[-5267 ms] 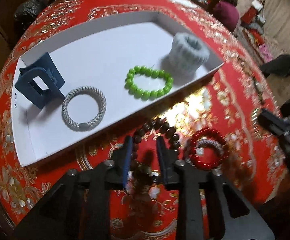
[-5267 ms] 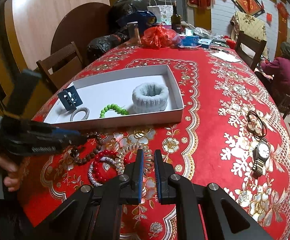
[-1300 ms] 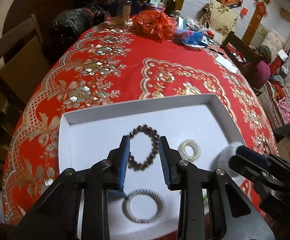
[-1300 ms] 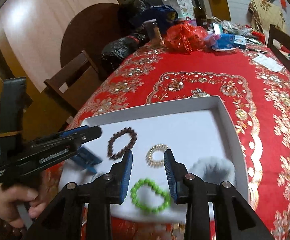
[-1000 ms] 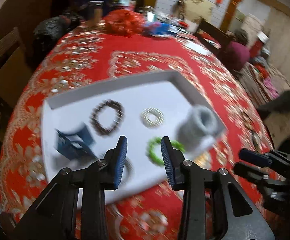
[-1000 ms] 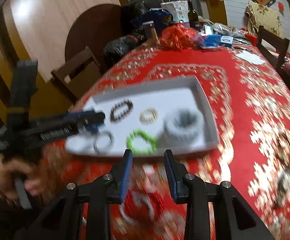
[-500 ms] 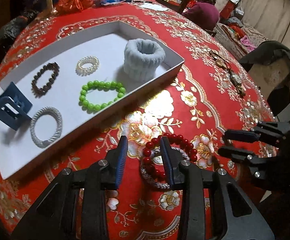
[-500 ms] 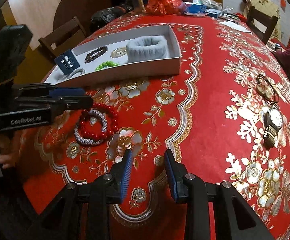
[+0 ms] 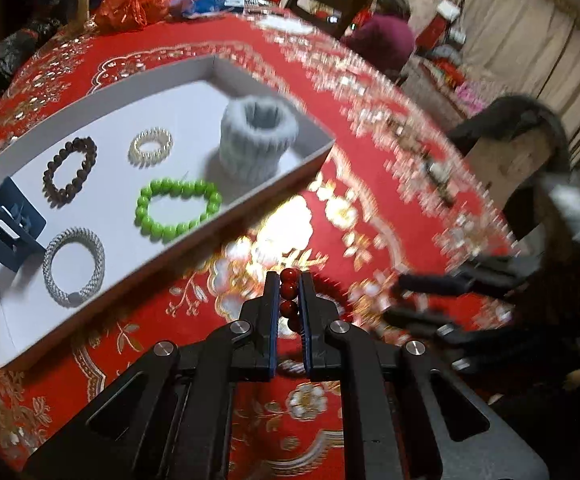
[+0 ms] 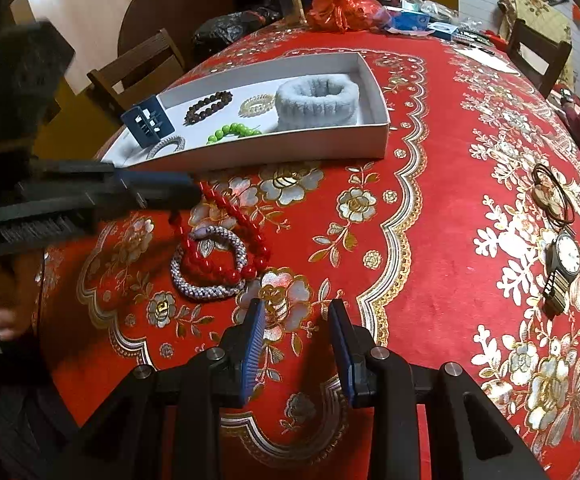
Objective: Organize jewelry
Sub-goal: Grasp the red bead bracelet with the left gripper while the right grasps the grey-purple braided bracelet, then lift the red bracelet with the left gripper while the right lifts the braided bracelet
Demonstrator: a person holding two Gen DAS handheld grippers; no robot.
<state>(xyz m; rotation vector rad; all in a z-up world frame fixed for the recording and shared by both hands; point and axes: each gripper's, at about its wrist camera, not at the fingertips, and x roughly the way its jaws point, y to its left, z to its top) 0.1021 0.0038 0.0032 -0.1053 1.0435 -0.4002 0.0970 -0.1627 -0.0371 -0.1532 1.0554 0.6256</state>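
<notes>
White tray (image 9: 314, 160): at the left on the bench (image 10: 430, 240); it holds a blue hair clip (image 9: 3, 232), silver woven band (image 9: 74, 266), brown bead bracelet (image 9: 69, 171), green bead bracelet (image 9: 178, 211), gold coil bracelet (image 9: 150, 147) and a grey knit cuff (image 9: 258, 144).

Left claw (image 9: 290, 280): narrow, pinched on a few beads of the red bead bracelet (image 10: 225, 240); in the right wrist view one side of the strand is drawn up to the tips while the far side lies on the cloth.

Red bead bracelet, handling: light and limp, probably strung on elastic, since the lifted side looks pulled straight. The round glossy beads could roll out of a pinch, so a hold across the strand between two beads seems safest.

Lilac woven band (image 10: 209, 264): flat on the bench, under the low end of the red strand, touching it. Soft and light; it may drag along as the beads rise.

Right claw (image 10: 297, 322): wide and empty, hovering near the band, just this side of it.

Watch (image 10: 564, 270): far right, well apart, beside thin dark hair ties (image 10: 554, 196). Heavier, with a stiff metal band; best taken across the band, I judge.
</notes>
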